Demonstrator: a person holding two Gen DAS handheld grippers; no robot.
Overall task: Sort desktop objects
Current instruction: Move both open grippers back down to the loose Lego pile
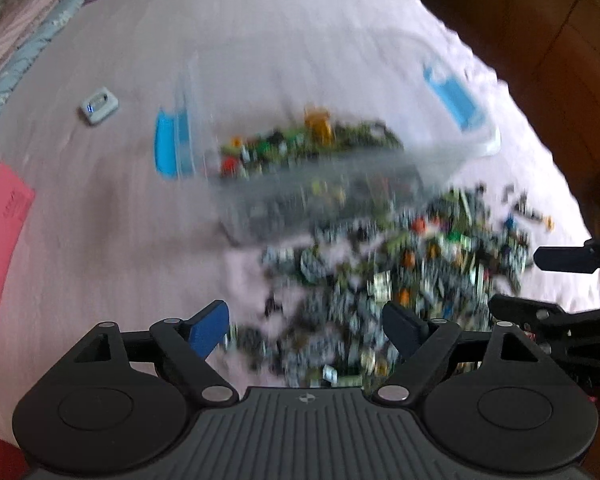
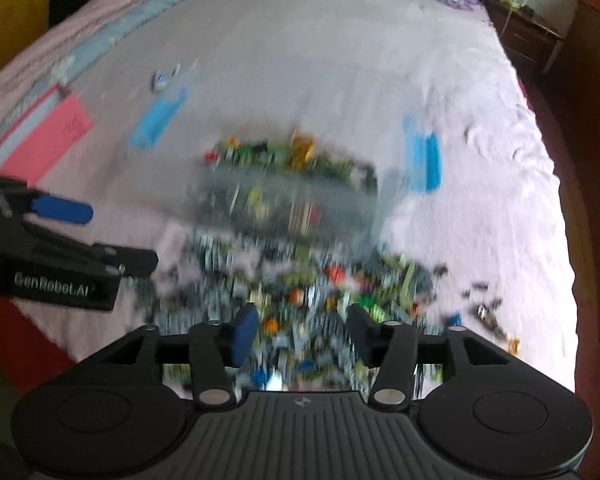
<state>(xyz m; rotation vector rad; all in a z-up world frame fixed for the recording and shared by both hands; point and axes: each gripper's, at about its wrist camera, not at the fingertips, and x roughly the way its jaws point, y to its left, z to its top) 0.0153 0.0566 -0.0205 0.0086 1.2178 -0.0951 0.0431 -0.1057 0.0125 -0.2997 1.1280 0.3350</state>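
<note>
Both views motion-blurred. Left gripper point(image 1: 308, 326) – fingers spread apart, nothing between them, hanging over the near edge of a pile of small toy bricks point(image 1: 396, 280) scattered on the pale pink bedspread point(image 1: 260, 40). Right gripper point(image 2: 302, 334) – likewise released, empty, above the same pile. Just beyond the pile lies a clear plastic bin point(image 1: 320, 176) with blue latches, tilted, bricks still inside – neither gripper touches it. A pink box point(image 1: 0, 240) sits far left; a small white device point(image 1: 99, 105) lies beyond it, well apart.
</note>
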